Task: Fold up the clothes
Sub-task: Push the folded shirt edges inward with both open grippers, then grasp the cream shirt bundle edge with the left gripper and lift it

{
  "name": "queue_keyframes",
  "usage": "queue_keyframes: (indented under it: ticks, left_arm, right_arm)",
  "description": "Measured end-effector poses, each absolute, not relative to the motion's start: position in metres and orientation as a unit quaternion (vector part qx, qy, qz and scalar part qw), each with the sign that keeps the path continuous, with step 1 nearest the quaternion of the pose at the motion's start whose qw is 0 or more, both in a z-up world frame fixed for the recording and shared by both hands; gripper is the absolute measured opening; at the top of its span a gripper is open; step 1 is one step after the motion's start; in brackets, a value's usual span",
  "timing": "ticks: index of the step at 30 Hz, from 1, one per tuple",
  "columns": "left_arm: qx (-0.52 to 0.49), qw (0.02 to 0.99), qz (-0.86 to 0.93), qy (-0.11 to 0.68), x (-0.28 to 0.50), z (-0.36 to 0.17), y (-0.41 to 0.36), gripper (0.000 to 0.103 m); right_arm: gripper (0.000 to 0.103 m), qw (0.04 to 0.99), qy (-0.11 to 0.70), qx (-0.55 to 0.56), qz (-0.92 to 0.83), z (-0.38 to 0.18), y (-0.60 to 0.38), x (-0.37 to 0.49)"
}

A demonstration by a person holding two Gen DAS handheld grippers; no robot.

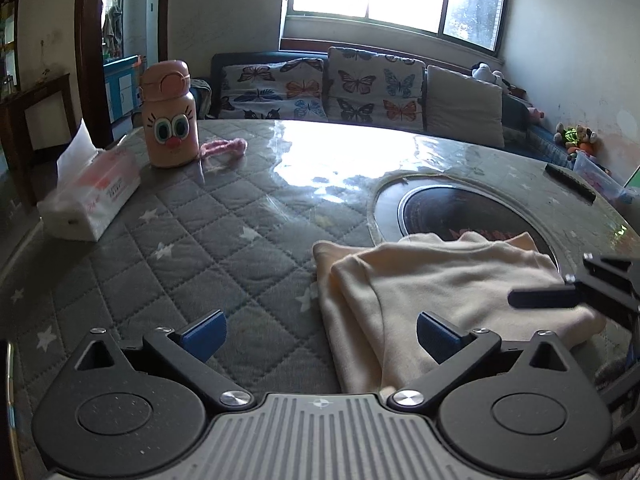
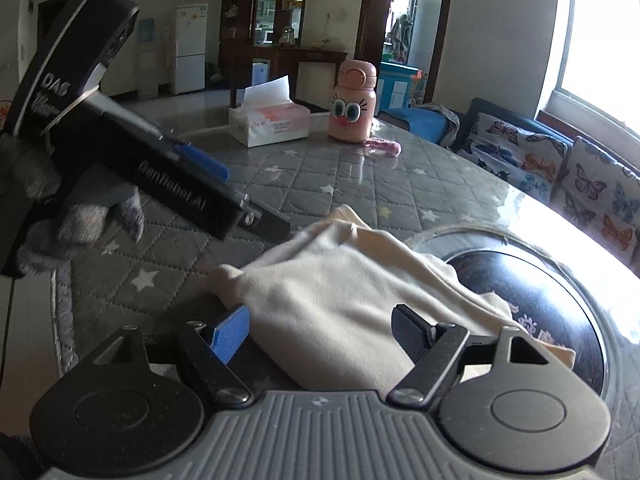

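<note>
Left wrist view, as I see it. Left hand-held gripper (image 1: 318,334): black arms, ribbed blue pads, spread to full width, nothing held. Cream garment (image 1: 440,288): soft knit, folded in layers, flat on the desk (image 1: 192,240), its near edge passing under my right pad; I see no pinch. Desk: round, grey quilted cover with white stars under glossy film, dark circular inset beside the garment. Peach cartoon-face bottle (image 1: 171,116), pink fuzzy loop (image 1: 224,147), tissue pack (image 1: 90,196) at far left. Butterfly-print sofa (image 1: 320,88) under a bright window.

Right wrist view. Right hand-held gripper (image 2: 320,334): jaws well apart, garment (image 2: 340,292) lying between them, not clamped. Left hand-held gripper (image 2: 192,188) alongside, held in a grey knit glove (image 2: 80,216). White fridge (image 2: 190,48) beyond.
</note>
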State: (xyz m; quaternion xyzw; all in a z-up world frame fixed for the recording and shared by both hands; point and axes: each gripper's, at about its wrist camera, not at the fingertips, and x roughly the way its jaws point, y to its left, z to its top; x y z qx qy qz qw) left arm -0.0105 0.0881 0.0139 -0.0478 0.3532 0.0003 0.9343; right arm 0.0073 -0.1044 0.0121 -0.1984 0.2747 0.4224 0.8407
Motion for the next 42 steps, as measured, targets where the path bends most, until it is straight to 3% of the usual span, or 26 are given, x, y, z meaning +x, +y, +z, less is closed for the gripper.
queue_keyframes:
  ticks: [11, 22, 24, 27, 30, 33, 36, 38, 42]
  left_arm:
    - [-0.033, 0.923, 0.009, 0.383, -0.013, -0.012, 0.088, 0.103]
    - [-0.092, 0.925, 0.026, 0.368, -0.010, 0.008, 0.113, 0.102]
    - [-0.105, 0.924, 0.025, 0.367, -0.007, 0.010, 0.116, 0.101]
    - [-0.123, 0.920, 0.015, 0.372, -0.004, 0.010, 0.117, 0.090]
    - [-0.149, 0.913, 0.008, 0.381, 0.000, 0.005, 0.119, 0.086]
    - [-0.181, 0.903, -0.002, 0.389, 0.004, 0.001, 0.123, 0.085]
    - [-0.208, 0.896, -0.009, 0.393, 0.008, -0.002, 0.124, 0.085]
    - [-0.222, 0.892, -0.009, 0.395, 0.012, -0.004, 0.124, 0.085]
    - [-0.260, 0.879, -0.020, 0.398, 0.019, -0.007, 0.124, 0.085]
  right_arm:
    - [0.080, 0.853, 0.283, -0.215, 0.382, 0.001, -0.096, 0.018]
    - [0.078, 0.827, 0.255, -0.241, 0.439, 0.006, -0.080, -0.002]
    - [0.072, 0.817, 0.252, -0.257, 0.451, 0.004, -0.071, -0.007]
    - [0.064, 0.802, 0.246, -0.282, 0.465, -0.002, -0.057, -0.015]
    - [0.054, 0.793, 0.237, -0.305, 0.471, -0.008, -0.045, -0.019]
    - [0.048, 0.788, 0.229, -0.324, 0.470, -0.013, -0.036, -0.022]
    - [0.025, 0.792, 0.223, -0.329, 0.462, -0.015, -0.032, -0.021]
    - [0.016, 0.799, 0.228, -0.314, 0.459, -0.013, -0.035, -0.016]
    - [0.011, 0.812, 0.239, -0.266, 0.461, -0.002, -0.045, -0.006]
